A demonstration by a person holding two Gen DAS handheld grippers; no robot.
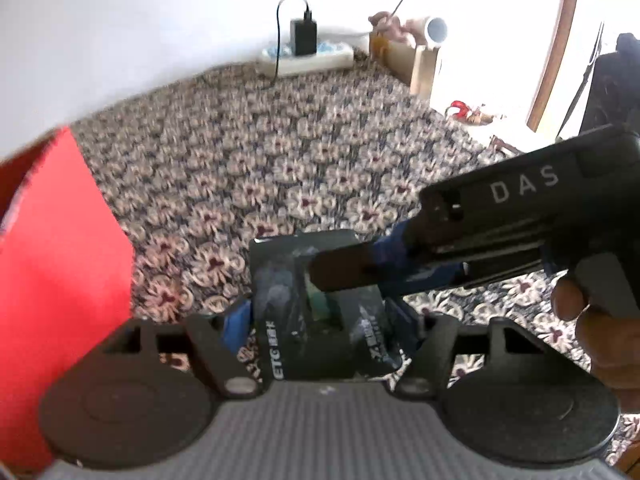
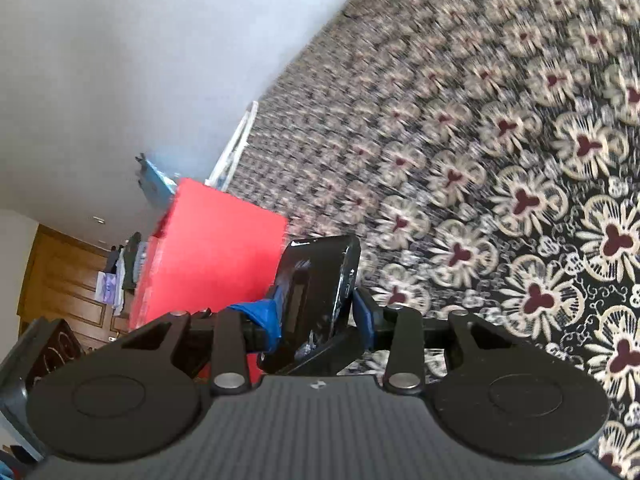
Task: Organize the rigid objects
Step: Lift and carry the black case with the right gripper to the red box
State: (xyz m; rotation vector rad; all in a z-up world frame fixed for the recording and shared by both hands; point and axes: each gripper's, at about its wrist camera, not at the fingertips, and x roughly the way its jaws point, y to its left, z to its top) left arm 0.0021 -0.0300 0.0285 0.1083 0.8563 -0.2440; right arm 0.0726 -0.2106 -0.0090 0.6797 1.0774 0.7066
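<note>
A black ETC device in a clear wrapper [image 1: 320, 312] is held above the flowered carpet. My left gripper [image 1: 320, 320] is shut on its near end, blue pads on both sides. My right gripper [image 1: 360, 268] comes in from the right in the left wrist view and clamps the same device across its middle. In the right wrist view the black device [image 2: 320, 280] stands between the blue pads of my right gripper [image 2: 316, 312], which is shut on it. A red box [image 1: 60, 280] stands at the left; it also shows in the right wrist view [image 2: 212, 252].
A flowered carpet [image 1: 260, 152] covers the floor. A white power strip with a black charger [image 1: 304, 52] lies by the far wall. A cardboard box [image 1: 408, 60] stands at the back right. A wooden door [image 2: 60, 288] is at the far left.
</note>
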